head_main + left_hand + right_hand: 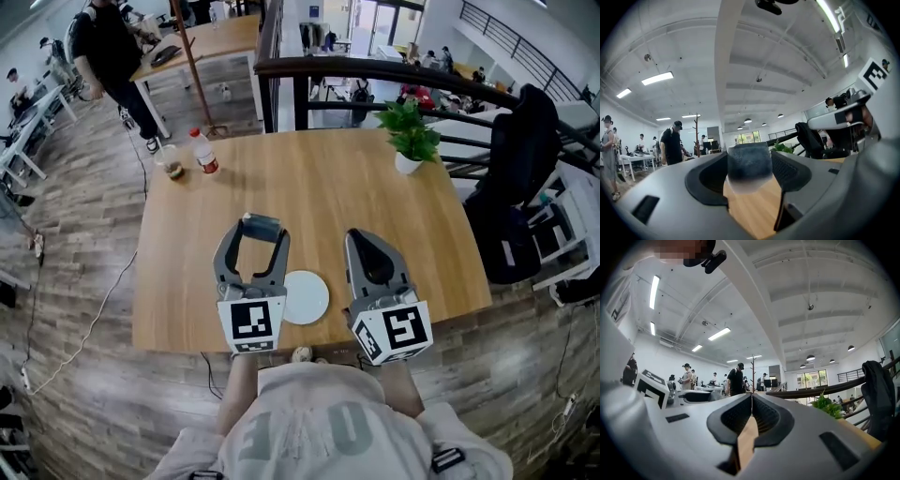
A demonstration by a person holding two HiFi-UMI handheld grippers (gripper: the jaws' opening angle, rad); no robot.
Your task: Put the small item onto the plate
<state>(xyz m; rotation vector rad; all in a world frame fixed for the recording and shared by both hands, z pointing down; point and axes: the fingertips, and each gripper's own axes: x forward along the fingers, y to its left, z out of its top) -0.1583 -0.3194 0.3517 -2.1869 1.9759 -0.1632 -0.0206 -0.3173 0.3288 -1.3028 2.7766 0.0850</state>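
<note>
Grey shirt (pixel 309 427) fills the bottom of the head view, and just past it both tongs are out over the near edge of the desk (pixel 187 281). Left tongs (pixel 262 232) are spread wide and clamped on the small item (pixel 749 166), a dark, stubby block pinched right at the tips. Right tongs (pixel 751 397) are closed tight with nothing between them, parked by the near right part of the desk.

Here's the relation that matters: the plate (pixel 306 297) sits on the desk between the two tongs, close to the near edge. From the block, it lies back toward the near edge and a touch to the right, alongside the body of the left tongs. So the tips are past the plate, not over it. The left tongs carry the load and sit just beside the plate; the right tongs are equally near but idle.

As for the block, its longer side looks to run across the jaws, roughly in line with the near edge, though it's so squat the call is close. It appears to be held clear of the wood.
</note>
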